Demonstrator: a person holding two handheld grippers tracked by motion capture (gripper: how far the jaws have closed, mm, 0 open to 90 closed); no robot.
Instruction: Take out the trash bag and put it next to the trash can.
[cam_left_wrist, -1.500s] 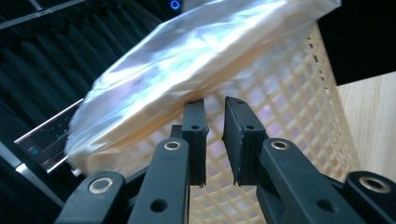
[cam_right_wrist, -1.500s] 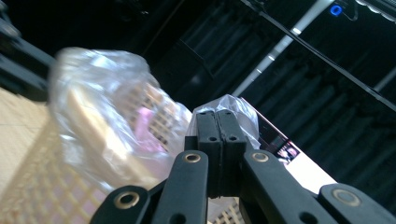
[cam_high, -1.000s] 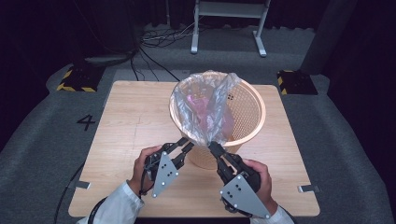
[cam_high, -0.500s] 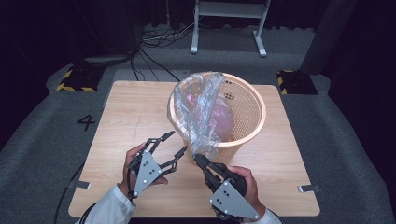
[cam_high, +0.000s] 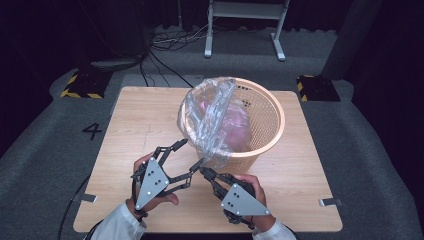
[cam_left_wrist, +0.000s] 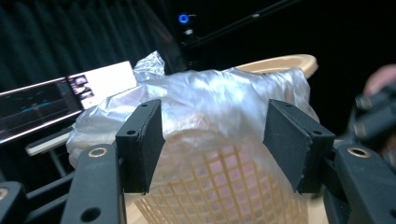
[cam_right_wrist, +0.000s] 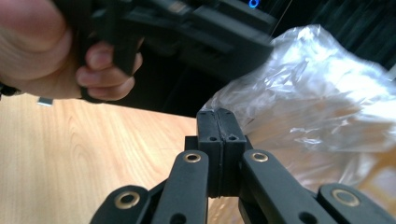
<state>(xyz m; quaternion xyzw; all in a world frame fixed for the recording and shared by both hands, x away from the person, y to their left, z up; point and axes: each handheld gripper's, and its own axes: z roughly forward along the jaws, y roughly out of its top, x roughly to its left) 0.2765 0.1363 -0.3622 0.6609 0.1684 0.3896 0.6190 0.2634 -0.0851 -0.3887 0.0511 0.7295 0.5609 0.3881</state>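
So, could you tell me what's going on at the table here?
A person with a gripper in each hand is fitting a clear plastic bag into a basket on the table. The bag drapes over the near rim and down the outside. The right gripper is shut at the bag's lower edge; whether it pinches the film is unclear. The left gripper has just been opening and stands open before the basket, nothing between its pads.

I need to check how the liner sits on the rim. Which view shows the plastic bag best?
The high view: the plastic bag drapes over the basket's near rim only. The left gripper view shows its crumpled near side, the right gripper view one blurred edge.
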